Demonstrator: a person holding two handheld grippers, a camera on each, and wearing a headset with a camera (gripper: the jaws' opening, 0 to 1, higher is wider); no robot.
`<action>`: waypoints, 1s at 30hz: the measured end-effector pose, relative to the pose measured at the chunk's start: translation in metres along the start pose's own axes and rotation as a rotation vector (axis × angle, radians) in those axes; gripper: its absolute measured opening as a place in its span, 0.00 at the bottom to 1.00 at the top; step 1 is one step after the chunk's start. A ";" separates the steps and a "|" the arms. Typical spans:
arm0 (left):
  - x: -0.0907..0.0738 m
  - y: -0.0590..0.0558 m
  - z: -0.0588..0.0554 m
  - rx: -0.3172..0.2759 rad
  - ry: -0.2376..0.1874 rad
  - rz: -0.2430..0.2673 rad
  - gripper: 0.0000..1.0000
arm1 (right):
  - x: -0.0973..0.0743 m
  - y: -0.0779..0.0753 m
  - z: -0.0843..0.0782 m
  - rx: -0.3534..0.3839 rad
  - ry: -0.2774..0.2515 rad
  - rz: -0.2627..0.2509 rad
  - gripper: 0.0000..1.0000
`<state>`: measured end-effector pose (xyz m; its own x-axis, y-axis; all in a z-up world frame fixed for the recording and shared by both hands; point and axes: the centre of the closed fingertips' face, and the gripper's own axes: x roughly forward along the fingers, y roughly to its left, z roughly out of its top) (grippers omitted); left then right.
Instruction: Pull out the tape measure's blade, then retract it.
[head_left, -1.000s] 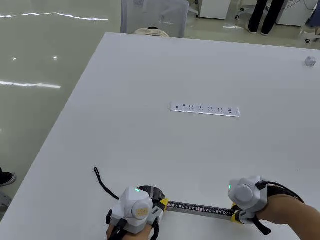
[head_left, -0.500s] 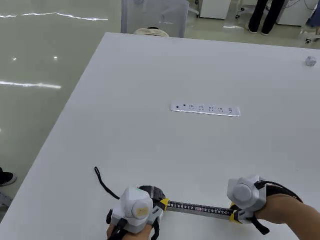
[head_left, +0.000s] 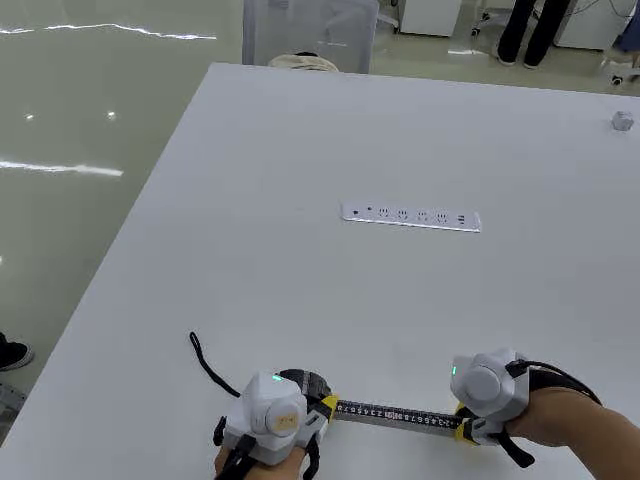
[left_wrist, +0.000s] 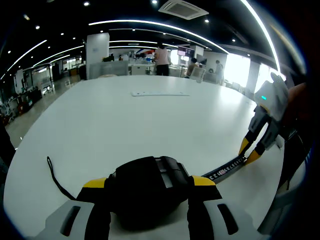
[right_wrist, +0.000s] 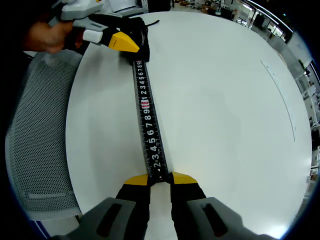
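The left gripper (left_wrist: 149, 181) is clamped around the black tape measure case (left_wrist: 146, 196) at the near edge of the white table (head_left: 300, 140); the right gripper (right_wrist: 160, 178), off to its right, pinches the tip of the blade (right_wrist: 147, 115) between nearly closed jaws; the blade lies drawn out flat between them; the case's black strap (head_left: 204, 360) trails left; a power strip (head_left: 410, 217) lies farther off.
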<state>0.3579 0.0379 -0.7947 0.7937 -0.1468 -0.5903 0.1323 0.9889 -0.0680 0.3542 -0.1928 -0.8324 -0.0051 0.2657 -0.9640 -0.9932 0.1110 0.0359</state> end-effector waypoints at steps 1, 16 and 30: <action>0.000 0.000 0.000 0.000 0.001 0.000 0.58 | 0.000 0.000 0.000 0.000 -0.002 0.000 0.15; 0.000 0.000 0.000 -0.004 0.002 -0.002 0.58 | 0.002 0.001 0.007 -0.003 -0.015 0.002 0.15; 0.000 0.000 0.000 -0.004 0.003 -0.003 0.59 | 0.004 0.003 0.013 -0.009 -0.018 0.002 0.15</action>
<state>0.3581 0.0377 -0.7946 0.7917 -0.1494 -0.5923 0.1322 0.9886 -0.0727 0.3530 -0.1795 -0.8325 -0.0052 0.2828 -0.9592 -0.9942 0.1014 0.0352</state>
